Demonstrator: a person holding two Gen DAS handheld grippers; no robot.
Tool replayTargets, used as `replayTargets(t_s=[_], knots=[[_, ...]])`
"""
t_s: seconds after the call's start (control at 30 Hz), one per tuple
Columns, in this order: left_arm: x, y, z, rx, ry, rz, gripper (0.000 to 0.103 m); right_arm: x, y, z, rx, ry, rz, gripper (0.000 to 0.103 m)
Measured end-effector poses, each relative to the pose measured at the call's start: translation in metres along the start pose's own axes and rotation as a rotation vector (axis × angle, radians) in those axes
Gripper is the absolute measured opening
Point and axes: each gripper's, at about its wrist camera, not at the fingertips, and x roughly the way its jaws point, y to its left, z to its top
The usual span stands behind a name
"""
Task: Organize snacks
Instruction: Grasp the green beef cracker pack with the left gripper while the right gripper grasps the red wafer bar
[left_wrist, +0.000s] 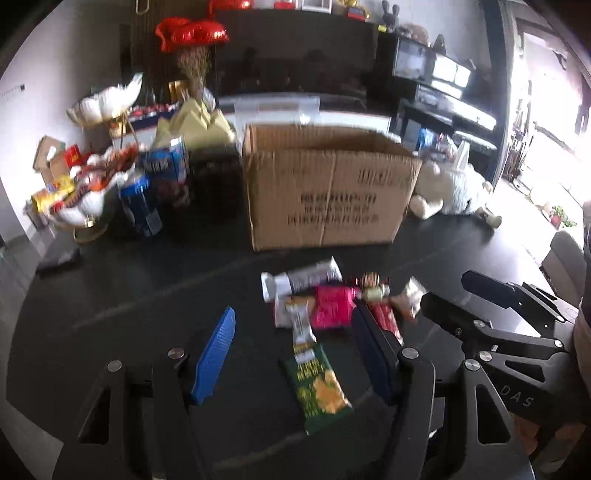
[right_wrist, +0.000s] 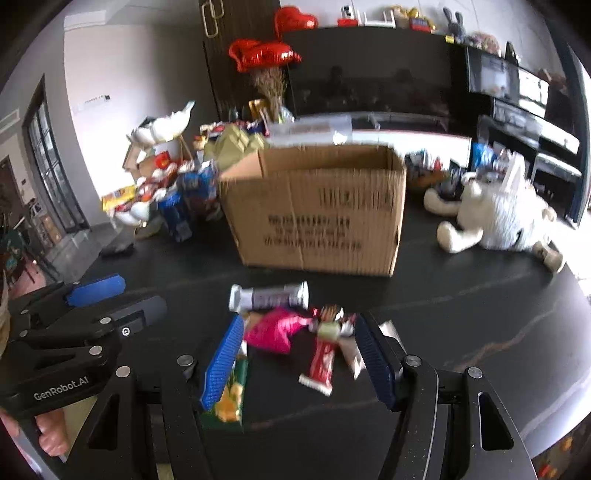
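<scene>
A pile of snack packets lies on the dark table in front of an open cardboard box (left_wrist: 325, 184) (right_wrist: 317, 206). It holds a green chips packet (left_wrist: 317, 387) (right_wrist: 231, 398), a pink packet (left_wrist: 332, 306) (right_wrist: 273, 332), a red bar (left_wrist: 386, 317) (right_wrist: 321, 363) and a silver-grey tube packet (left_wrist: 303, 280) (right_wrist: 269, 295). My left gripper (left_wrist: 295, 354) is open and empty, hovering over the green packet. My right gripper (right_wrist: 299, 354) is open and empty, over the pink packet and the red bar. Each gripper shows at the edge of the other's view.
A cluster of snack boxes and blue packets (left_wrist: 147, 184) (right_wrist: 184, 199) stands left of the box beside a tiered stand (left_wrist: 92, 110). A white plush toy (left_wrist: 450, 188) (right_wrist: 498, 218) lies to the right. A small dark object (left_wrist: 59, 258) lies at the table's left.
</scene>
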Motion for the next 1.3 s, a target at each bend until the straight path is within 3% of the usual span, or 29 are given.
replayTargets(t_s=[0.27,0.47,0.83,1.03,1.2,1.3], knots=[[0.033,0.0,-0.03,-0.065,0.128,-0.048,0.063,0.023,-0.008,-0.026,0.044,0.08,0.026,0.058],[0.055,-0.004,-0.04,-0.082,0.179,-0.057,0.061,0.045,-0.017,-0.037,0.09,0.138,0.052,0.051],[0.091,-0.007,-0.049,-0.124,0.251,-0.032,0.057,0.078,-0.025,-0.044,0.126,0.191,0.049,0.046],[0.103,-0.008,-0.051,-0.122,0.264,-0.01,0.056,0.09,-0.026,-0.042,0.125,0.204,0.039,0.045],[0.105,-0.007,-0.05,-0.108,0.25,0.015,0.049,0.097,-0.025,-0.041,0.098,0.208,0.013,0.04],[0.105,-0.006,-0.05,-0.108,0.249,0.011,0.046,0.101,-0.023,-0.041,0.082,0.214,0.007,0.032]])
